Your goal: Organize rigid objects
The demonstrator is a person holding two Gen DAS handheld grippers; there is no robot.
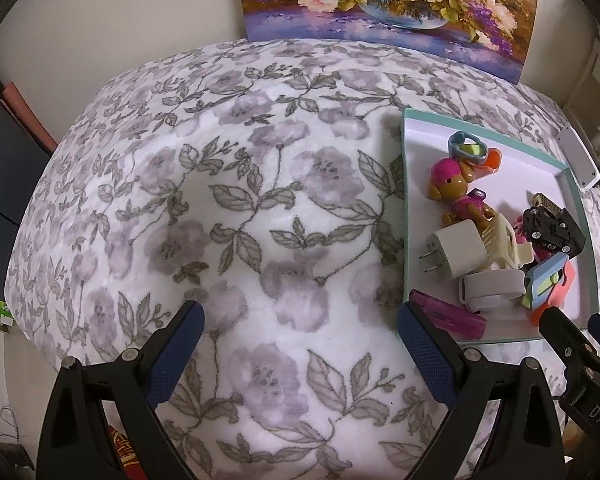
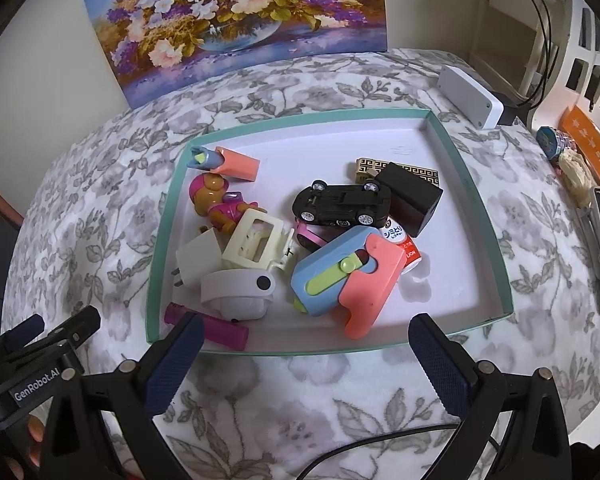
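My left tongs (image 1: 300,320) hang open over the bare floral blanket (image 1: 240,200). My right tongs (image 2: 306,330) gape empty at the near edge of the teal-rimmed tray (image 2: 476,204), where the toy car (image 2: 342,202), dog figure (image 2: 216,200) and white charger (image 2: 198,262) lie piled together.

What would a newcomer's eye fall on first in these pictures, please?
Probably the teal-edged tray on the floral cloth, heaped with small things: a black toy car at its middle, a pink-capped figure to its left. Behind stands a flower painting. Both grippers, left and right, hover open and empty.
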